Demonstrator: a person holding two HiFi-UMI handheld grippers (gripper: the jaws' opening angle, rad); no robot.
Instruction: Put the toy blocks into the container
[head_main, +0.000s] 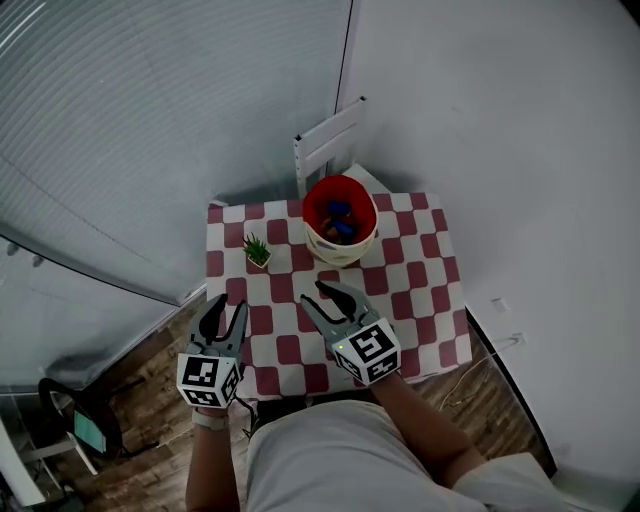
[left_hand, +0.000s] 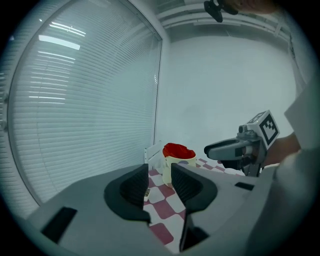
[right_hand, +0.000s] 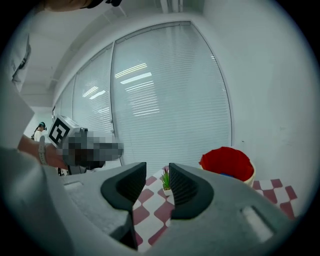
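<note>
Visibility: the toy blocks (head_main: 340, 222) show only as blue and orange patches deep inside the container (head_main: 341, 250); I cannot tell their number or shapes. In my left gripper view the rim hides them wholly, and in my right gripper view one blue sliver shows. A mosaic patch lies over my left gripper (head_main: 227, 305) in my right gripper view, blurring its outline. The white chair (head_main: 325, 148) beyond the table (head_main: 420, 290) is largely cut off by the cloth's far edge. Container: a round cream tub with a red lining, upright on the red-and-white checked cloth, ahead of my right gripper (head_main: 313, 294), ahead and to the right of my left one, and well apart from both. A small potted plant (head_main: 257, 250) stands just left of the tub, ahead of my left jaws. Pose: both grippers are held near the table's near side, pointing away from me, each pair of jaws slightly parted with nothing between them
</note>
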